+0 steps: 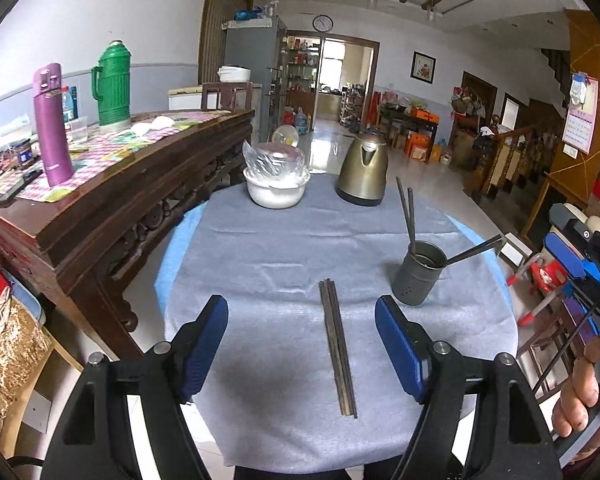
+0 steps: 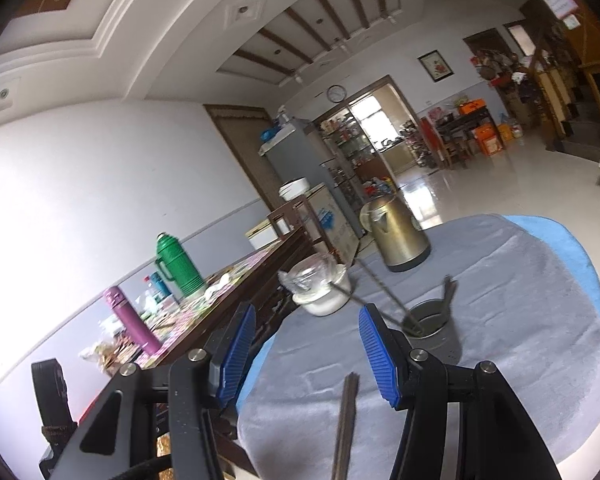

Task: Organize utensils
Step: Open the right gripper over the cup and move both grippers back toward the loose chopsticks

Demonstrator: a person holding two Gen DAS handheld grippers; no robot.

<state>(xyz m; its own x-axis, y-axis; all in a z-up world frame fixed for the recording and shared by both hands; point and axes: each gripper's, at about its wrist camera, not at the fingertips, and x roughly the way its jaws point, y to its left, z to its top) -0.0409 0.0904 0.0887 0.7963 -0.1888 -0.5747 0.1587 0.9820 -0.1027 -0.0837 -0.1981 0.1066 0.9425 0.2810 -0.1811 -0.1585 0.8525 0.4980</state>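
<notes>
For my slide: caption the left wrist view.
Open left gripper over chopsticks on the table, holder beyond.

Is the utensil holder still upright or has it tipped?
Upright: the utensil holder stands on the table, rim up, chopsticks leaning inside.

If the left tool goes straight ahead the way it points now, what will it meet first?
Probably the chopsticks lying flat on the grey tablecloth: they lie between the open pads of the left tool, which tilts down toward the table. Depth is unclear, so it may touch the cloth just beyond them instead.
</notes>
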